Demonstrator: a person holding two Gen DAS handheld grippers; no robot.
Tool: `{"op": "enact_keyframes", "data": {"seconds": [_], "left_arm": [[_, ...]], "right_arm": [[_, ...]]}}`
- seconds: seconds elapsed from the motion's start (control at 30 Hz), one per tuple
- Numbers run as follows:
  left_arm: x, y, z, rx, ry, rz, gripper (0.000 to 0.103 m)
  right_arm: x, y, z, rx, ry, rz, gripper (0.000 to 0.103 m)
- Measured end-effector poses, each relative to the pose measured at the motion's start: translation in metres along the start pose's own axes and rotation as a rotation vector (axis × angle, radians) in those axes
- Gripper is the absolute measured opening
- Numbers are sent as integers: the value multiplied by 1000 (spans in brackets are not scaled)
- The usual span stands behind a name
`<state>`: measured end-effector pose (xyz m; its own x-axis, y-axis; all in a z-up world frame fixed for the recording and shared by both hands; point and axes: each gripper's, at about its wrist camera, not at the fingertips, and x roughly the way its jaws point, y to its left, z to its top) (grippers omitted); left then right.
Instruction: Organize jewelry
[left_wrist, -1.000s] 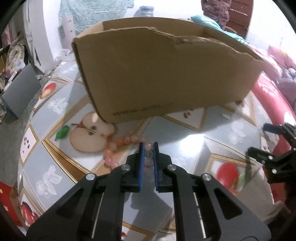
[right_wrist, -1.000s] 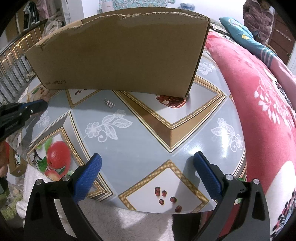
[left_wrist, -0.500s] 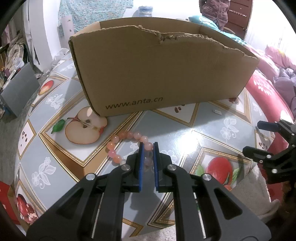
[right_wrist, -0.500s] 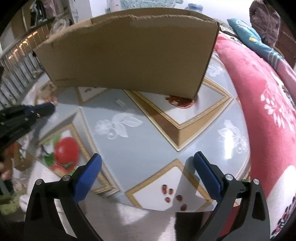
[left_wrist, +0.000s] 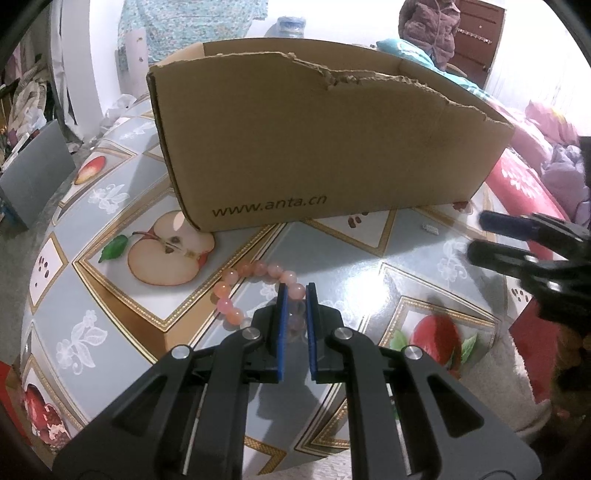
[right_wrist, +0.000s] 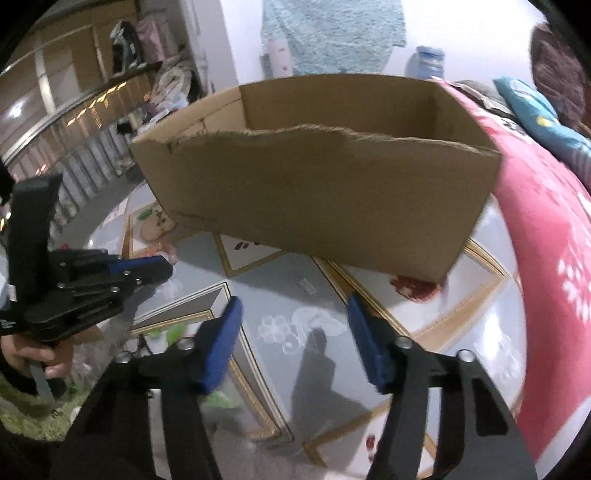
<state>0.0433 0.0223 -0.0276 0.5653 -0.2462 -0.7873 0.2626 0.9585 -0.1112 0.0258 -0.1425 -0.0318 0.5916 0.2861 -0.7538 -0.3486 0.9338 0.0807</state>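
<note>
A pink bead bracelet (left_wrist: 243, 282) lies on the fruit-patterned table (left_wrist: 110, 302), in front of an open cardboard box (left_wrist: 332, 147). My left gripper (left_wrist: 294, 291) is shut on the bracelet's near side, its blue pads clamping the beads. It also shows in the right wrist view (right_wrist: 162, 264), with the bracelet (right_wrist: 168, 247) faint beyond it. My right gripper (right_wrist: 293, 306) is open and empty above the table, in front of the box (right_wrist: 325, 199). In the left wrist view it (left_wrist: 480, 236) is at the right.
A small metal clip (left_wrist: 431, 229) lies on the table near the box's right corner, also in the right wrist view (right_wrist: 306, 285). A red blanket (right_wrist: 546, 236) borders the table on the right. A grey panel (left_wrist: 33, 177) stands off the left edge.
The left gripper has drawn back and up from the box, still clamped on the bracelet. The right gripper has risen and swung left toward the box, now seeing into it.
</note>
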Motion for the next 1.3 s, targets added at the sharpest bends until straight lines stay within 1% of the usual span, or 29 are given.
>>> {"op": "enact_keyframes", "data": {"seconds": [0.07, 0.17, 0.23, 0.4, 0.5, 0.57, 0.63, 0.7, 0.8, 1.0, 1.13, 1.3], "left_arm": [[0, 2, 0, -2, 0, -5, 8], [-1, 4, 0, -2, 1, -10, 8], [-1, 4, 1, 0, 1, -11, 8], [0, 5, 2, 1, 1, -16, 8], [0, 6, 2, 0, 3, -20, 8], [0, 7, 3, -2, 3, -23, 8], [0, 6, 3, -2, 3, -22, 8], [0, 7, 3, -2, 2, -22, 8], [0, 7, 3, -3, 1, -23, 8], [0, 7, 3, -3, 1, -23, 8], [-1, 8, 2, -12, -4, -29, 8], [-7, 14, 2, -31, -4, -43, 8]], "right_arm": [[9, -1, 5, -18, 18, 6, 40], [19, -2, 12, -52, 26, -7, 35], [23, -4, 15, -67, 33, -16, 34], [35, -7, 17, -101, 76, -14, 23], [35, -6, 17, -127, 80, 6, 16], [35, -4, 17, -148, 89, 14, 9], [34, -4, 17, -157, 104, 24, 5], [33, -4, 17, -154, 109, 32, 5], [31, -8, 15, -115, 113, 62, 5], [23, -9, 10, -75, 105, 77, 5], [13, -10, 7, -49, 93, 89, 5], [-2, -8, 8, -20, 57, 104, 5]]}}
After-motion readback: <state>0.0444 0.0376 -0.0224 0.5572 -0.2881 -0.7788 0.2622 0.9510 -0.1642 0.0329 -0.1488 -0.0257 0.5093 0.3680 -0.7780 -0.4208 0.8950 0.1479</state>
